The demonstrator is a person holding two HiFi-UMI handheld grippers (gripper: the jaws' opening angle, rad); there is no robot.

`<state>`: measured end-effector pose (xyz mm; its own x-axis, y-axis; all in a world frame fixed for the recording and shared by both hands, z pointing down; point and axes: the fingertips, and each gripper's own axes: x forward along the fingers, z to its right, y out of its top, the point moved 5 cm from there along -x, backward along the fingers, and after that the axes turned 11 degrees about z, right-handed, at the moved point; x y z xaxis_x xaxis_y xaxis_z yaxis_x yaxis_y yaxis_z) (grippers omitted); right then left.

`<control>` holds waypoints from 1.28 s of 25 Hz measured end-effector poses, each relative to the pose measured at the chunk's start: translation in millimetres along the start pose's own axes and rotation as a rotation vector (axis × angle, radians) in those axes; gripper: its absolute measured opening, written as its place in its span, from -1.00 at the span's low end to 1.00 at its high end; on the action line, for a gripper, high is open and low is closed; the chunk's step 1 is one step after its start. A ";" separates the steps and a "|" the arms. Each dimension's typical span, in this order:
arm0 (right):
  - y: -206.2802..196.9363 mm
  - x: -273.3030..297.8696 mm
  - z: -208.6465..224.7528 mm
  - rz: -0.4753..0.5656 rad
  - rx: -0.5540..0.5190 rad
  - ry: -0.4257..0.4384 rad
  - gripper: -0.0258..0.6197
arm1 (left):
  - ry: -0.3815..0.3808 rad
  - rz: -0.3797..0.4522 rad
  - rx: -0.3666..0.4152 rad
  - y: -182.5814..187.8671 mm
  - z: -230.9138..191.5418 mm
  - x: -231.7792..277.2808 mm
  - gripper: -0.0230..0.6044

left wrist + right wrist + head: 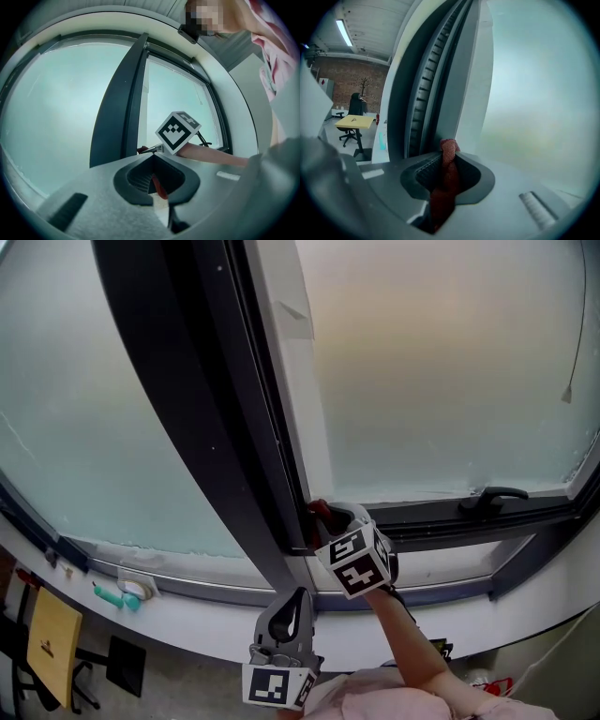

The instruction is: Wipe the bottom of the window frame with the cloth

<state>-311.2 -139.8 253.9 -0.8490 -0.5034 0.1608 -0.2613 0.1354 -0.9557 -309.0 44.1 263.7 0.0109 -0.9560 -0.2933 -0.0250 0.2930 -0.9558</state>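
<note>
Cloth (449, 157): red, coarse-knit, bunched into a narrow wad. Its tip stands proud of the jaws and the rest trails back between them.
Cloth, location: low left corner of the right-hand sash, where the dark mullion (202, 409) meets the bottom rail (441, 518). The tip is at the foot of the upright and seems to touch it.
Right gripper (333, 524): fingers clamped on the cloth and aimed into that corner. The forearm reaches up from below.
Left gripper (298, 604): lower and nearer the person, beneath the frame, pointing upward. Its jaws are drawn together. A thin red sliver shows in their seam; what it is cannot be told. It takes no part in the wipe.
Bottom rail: a dark strip running right from the corner, under the frosted pane (441, 371). The window handle (494, 494) sits on it toward the right end.
Sill (206, 615): a pale ledge below the frame. A teal item (109, 594) lies on it far to the left, well apart from the work.
Step in hand (judgement): the cloth is set at the left end of the rail, at the start of a stroke or working the corner. Going by this position, the run to the right is yet to be covered.
Next move calls for (judgement): tipping the wad down onto the rail's face. Then hold pressure and draw it rightward along the rail with the grip firm, so the cloth is not dragged out. Near the handle it must lift or steer round.
</note>
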 end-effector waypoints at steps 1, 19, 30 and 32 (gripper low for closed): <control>-1.5 2.6 -1.3 -0.015 -0.003 -0.001 -0.71 | 0.002 0.001 0.001 -0.3 -1.0 0.5 -0.95; -4.0 10.4 1.6 -0.068 0.027 -0.016 -0.71 | -0.051 -0.002 -0.013 -7.2 11.5 7.2 -0.95; -5.8 7.1 7.1 -0.083 0.040 -0.022 -0.71 | -0.047 -0.001 -0.020 -8.4 10.1 7.9 -0.95; -6.3 6.7 7.9 -0.086 0.050 -0.018 -0.71 | -0.047 -0.001 -0.021 -8.7 9.6 7.8 -0.95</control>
<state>-311.6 -150.8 259.0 -0.8160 -0.5265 0.2387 -0.3092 0.0485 -0.9498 -299.0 34.2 269.5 0.0579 -0.9543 -0.2931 -0.0460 0.2907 -0.9557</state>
